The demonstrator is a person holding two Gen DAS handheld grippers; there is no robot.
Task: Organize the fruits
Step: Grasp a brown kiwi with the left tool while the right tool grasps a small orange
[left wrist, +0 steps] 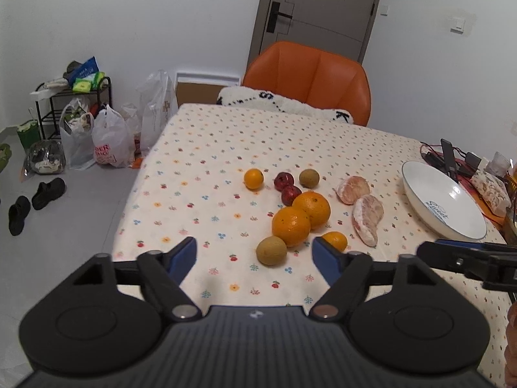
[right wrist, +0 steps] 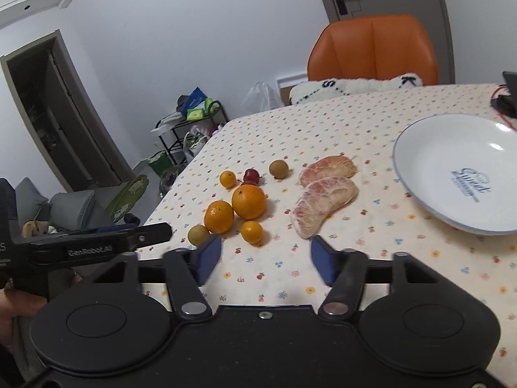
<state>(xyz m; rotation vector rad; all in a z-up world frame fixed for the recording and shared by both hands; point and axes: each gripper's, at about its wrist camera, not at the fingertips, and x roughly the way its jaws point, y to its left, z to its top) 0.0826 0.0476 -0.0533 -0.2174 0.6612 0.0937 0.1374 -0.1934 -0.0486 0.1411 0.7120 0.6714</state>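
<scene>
1. The fruits lie loose on the flower-print tablecloth (left wrist: 200, 168): two big oranges (left wrist: 301, 218) touching, two small oranges (left wrist: 253, 178), two brown-green fruits (left wrist: 271, 250), two red fruits (left wrist: 284, 181), and two peeled pomelo pieces (right wrist: 324, 205) to their right
2. The white plate (right wrist: 458, 148) sits empty, further right
3. The left gripper (left wrist: 255, 255) hovers near the fruits, fingers spread, gripping nothing
4. The right gripper (right wrist: 266, 257) hovers before the pomelo, fingers likewise apart and empty
5. An orange chair (left wrist: 310, 77) stands behind
</scene>
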